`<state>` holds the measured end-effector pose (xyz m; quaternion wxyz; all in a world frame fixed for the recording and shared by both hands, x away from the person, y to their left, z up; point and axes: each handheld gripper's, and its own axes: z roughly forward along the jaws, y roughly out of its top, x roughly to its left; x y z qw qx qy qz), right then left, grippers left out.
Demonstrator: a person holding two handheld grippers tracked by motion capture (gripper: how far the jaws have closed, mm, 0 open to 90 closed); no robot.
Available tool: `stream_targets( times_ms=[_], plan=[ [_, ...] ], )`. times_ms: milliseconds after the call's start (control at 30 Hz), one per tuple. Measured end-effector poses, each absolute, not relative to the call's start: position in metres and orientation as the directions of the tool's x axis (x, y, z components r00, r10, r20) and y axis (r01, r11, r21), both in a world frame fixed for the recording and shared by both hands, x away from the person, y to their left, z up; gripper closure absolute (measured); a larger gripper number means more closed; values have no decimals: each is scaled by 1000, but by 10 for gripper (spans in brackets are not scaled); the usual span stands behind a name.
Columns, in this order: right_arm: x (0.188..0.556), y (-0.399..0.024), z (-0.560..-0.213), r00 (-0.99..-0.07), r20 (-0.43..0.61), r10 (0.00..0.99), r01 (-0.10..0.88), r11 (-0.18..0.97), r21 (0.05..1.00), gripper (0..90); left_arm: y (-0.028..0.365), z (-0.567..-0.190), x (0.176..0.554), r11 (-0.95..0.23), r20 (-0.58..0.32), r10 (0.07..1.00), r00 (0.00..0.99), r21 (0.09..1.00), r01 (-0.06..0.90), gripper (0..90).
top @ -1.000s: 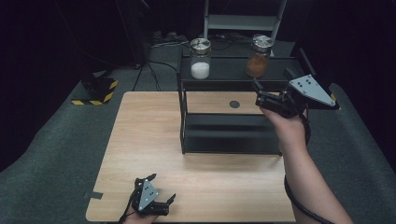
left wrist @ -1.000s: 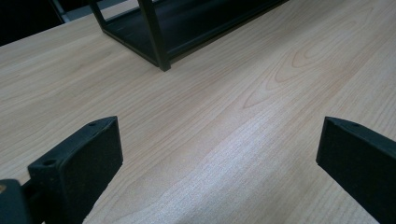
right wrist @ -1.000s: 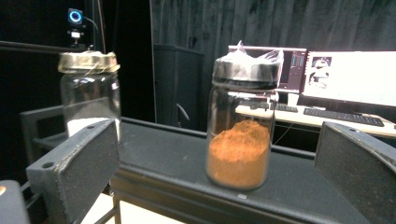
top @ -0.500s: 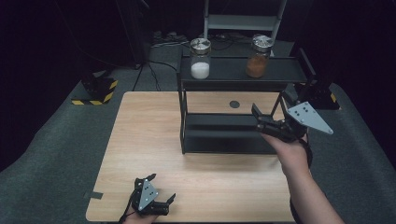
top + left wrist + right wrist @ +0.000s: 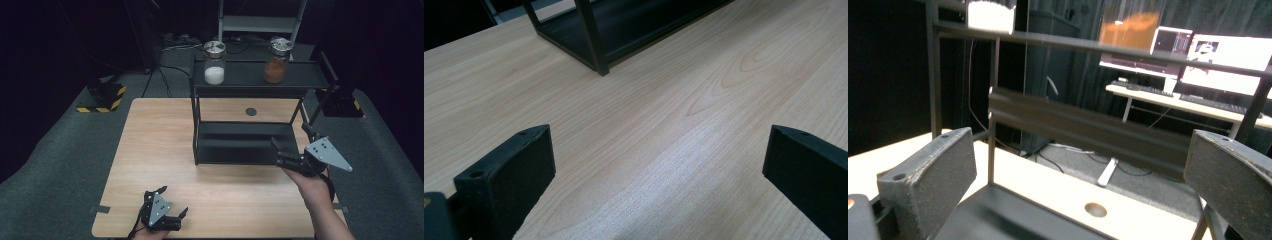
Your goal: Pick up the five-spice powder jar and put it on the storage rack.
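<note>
A black two-tier shelf (image 5: 250,86) stands at the back right of the wooden table (image 5: 150,145). On its top tier stand a jar of white powder (image 5: 215,62) and a jar of orange-brown powder (image 5: 276,60), both with metal lids. My right gripper (image 5: 290,137) is open and empty at the front right corner of the lower tier (image 5: 240,142). In the right gripper view its jaws (image 5: 1083,165) point into the shelf, with the white jar (image 5: 990,12) high up. My left gripper (image 5: 172,200) rests open and empty by the near edge, above bare wood (image 5: 659,150).
A round hole (image 5: 251,111) sits in the table behind the shelf. On the floor are a yellow-and-black striped stand base (image 5: 102,97) to the left and a dark base (image 5: 342,105) to the right. Monitors (image 5: 1223,50) glow on a desk beyond the shelf.
My right gripper has come down and toward the person, from beside the top tier to the front right of the lower tier. The left gripper has stayed put.
</note>
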<state>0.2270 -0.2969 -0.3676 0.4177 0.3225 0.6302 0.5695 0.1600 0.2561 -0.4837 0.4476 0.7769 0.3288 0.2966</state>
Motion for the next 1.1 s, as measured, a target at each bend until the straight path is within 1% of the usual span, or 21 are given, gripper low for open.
stream_targets(
  times_ms=[600,1100],
  plan=[
    [207,-307,-429,-423,-156,893,50,195,980,0,257,-484,161,-371,155,781,605,894,251,6],
    [198,-318,-471,-409,-151,900,190,246,951,0,258,-484,161,-369,153,780,606,895,250,6]
  ],
)
